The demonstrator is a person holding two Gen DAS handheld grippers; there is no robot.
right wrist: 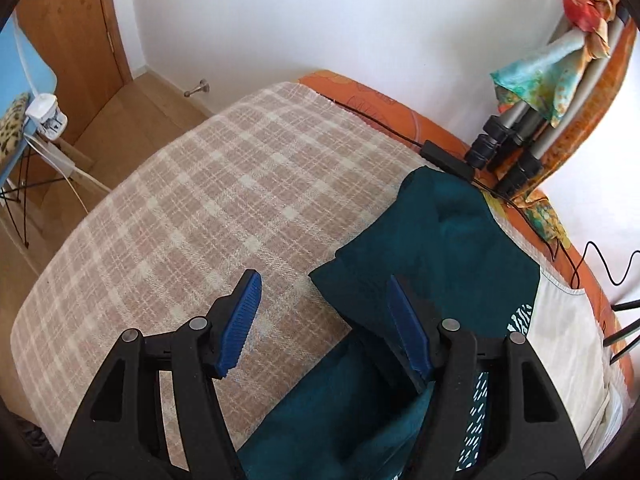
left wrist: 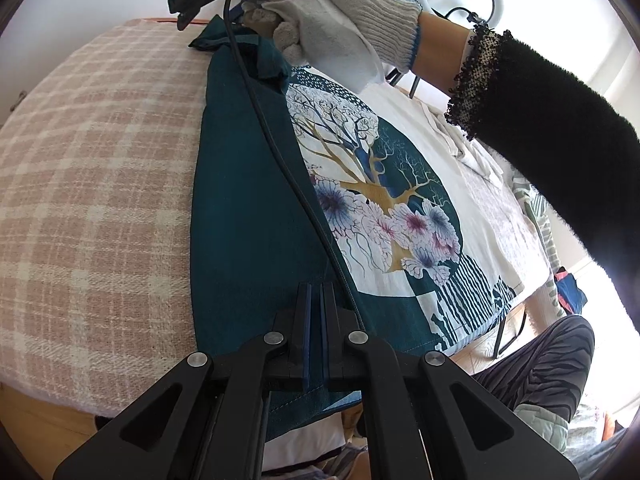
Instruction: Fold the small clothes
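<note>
A garment [left wrist: 372, 184] with a white front and a tree-and-flower print lies flat on the plaid blanket [left wrist: 92, 168]. Its teal side [left wrist: 248, 208] is folded over along the left. My left gripper [left wrist: 316, 292] is at the near hem, jaws pressed together on the teal fabric. A gloved hand [left wrist: 332, 8] holds my right gripper [left wrist: 184, 8] over the far teal corner. In the right wrist view, the right gripper [right wrist: 323, 280] stands open above the garment [right wrist: 440, 248]. One blue pad [right wrist: 408, 328] is over the teal corner, the other over the blanket [right wrist: 208, 200]; nothing is between them.
A black cable [left wrist: 280, 160] runs across the garment. Tripod legs [right wrist: 508, 152] and a black box [right wrist: 448, 162] stand at the bed's far edge on an orange sheet [right wrist: 360, 92]. White clothes [left wrist: 464, 140] lie to the right. The floor and a door [right wrist: 68, 28] are beyond the bed.
</note>
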